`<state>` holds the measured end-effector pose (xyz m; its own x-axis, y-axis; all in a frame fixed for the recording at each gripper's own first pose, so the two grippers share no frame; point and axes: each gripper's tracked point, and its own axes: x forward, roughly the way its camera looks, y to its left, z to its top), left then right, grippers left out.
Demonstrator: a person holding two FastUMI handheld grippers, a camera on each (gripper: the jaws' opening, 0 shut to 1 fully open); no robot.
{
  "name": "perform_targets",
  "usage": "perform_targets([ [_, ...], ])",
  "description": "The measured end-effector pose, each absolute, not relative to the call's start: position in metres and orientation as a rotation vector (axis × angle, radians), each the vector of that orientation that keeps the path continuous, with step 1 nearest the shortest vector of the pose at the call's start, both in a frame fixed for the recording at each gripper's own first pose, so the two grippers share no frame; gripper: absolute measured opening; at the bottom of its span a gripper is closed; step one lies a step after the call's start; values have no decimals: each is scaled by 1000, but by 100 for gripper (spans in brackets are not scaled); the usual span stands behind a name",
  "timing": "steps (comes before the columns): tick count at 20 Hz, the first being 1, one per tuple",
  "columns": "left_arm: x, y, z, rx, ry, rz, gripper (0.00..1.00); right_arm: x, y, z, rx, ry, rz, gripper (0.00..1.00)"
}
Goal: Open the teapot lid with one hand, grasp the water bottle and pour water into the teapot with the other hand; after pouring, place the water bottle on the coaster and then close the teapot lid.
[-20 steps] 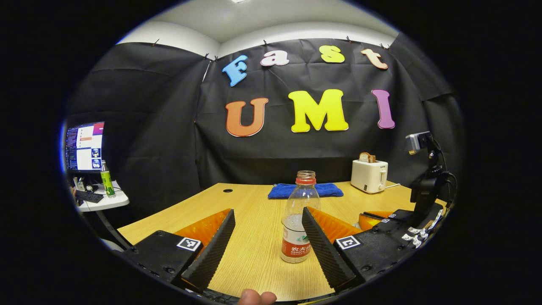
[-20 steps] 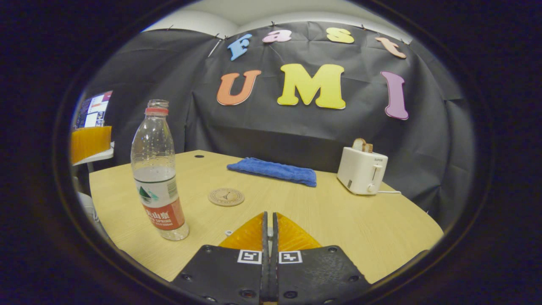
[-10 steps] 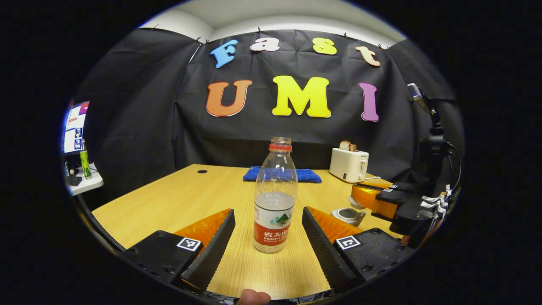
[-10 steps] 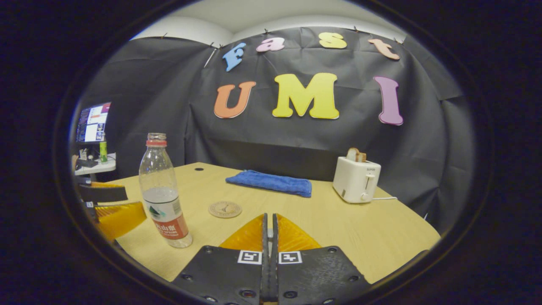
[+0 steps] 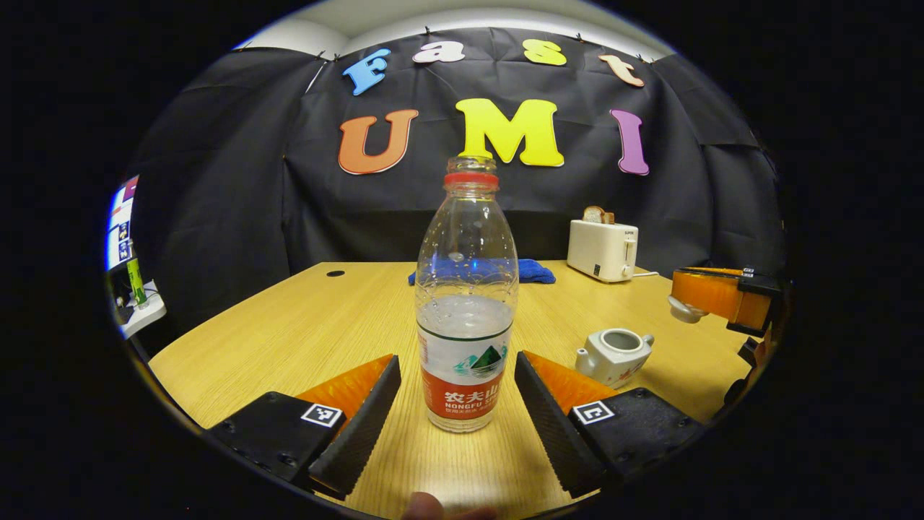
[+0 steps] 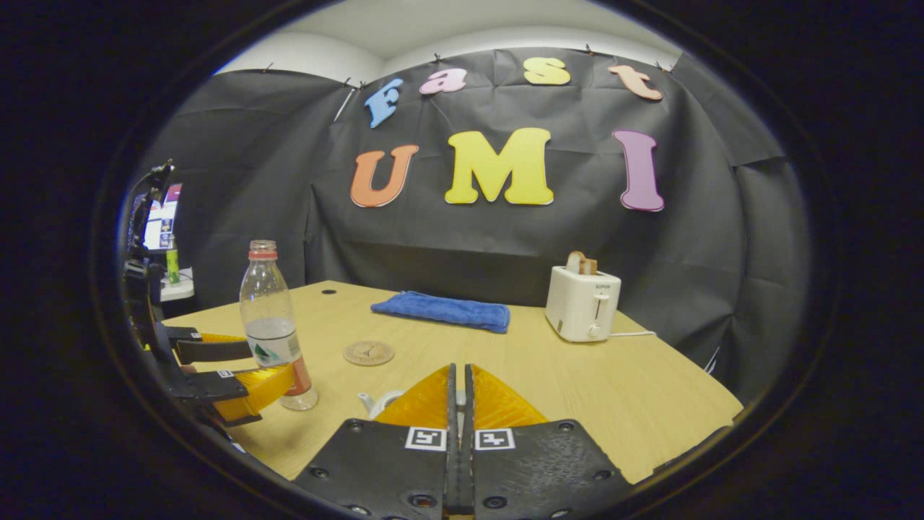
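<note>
A clear water bottle (image 5: 465, 303) with a red label and no cap stands on the wooden table, about a third full. My left gripper (image 5: 456, 360) is open, one finger on each side of the bottle's lower body and neither pressing it. To the right sits the small white teapot (image 5: 613, 354), its top open. My right gripper (image 5: 722, 296) hovers above and beyond it with the white lid (image 5: 682, 310) at its tip. In the right gripper view the fingers (image 6: 458, 372) are shut, the teapot's spout (image 6: 375, 402) peeks out below them, and the round coaster (image 6: 368, 352) lies beyond the bottle (image 6: 271, 325).
A folded blue towel (image 6: 440, 310) lies at the back of the table (image 6: 577, 390). A white toaster (image 6: 581, 303) with bread stands at the back right. A side desk with a monitor and green bottle (image 5: 135, 278) is off to the left.
My left gripper has moved forward and lower, so the bottle now stands between its open fingers. My right gripper has pulled up and back, and the open teapot is now in view.
</note>
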<state>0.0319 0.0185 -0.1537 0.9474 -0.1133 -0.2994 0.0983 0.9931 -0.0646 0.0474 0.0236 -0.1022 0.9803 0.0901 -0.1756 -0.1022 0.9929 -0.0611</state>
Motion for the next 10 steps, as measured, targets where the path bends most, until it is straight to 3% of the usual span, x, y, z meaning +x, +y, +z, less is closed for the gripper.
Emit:
perform_targets([
  [2, 33, 17, -152, -46, 304, -115, 99, 46, 19, -104, -66, 179, 94, 0],
  [10, 35, 12, -158, 8, 334, -139, 77, 39, 5, -114, -62, 207, 87, 0],
])
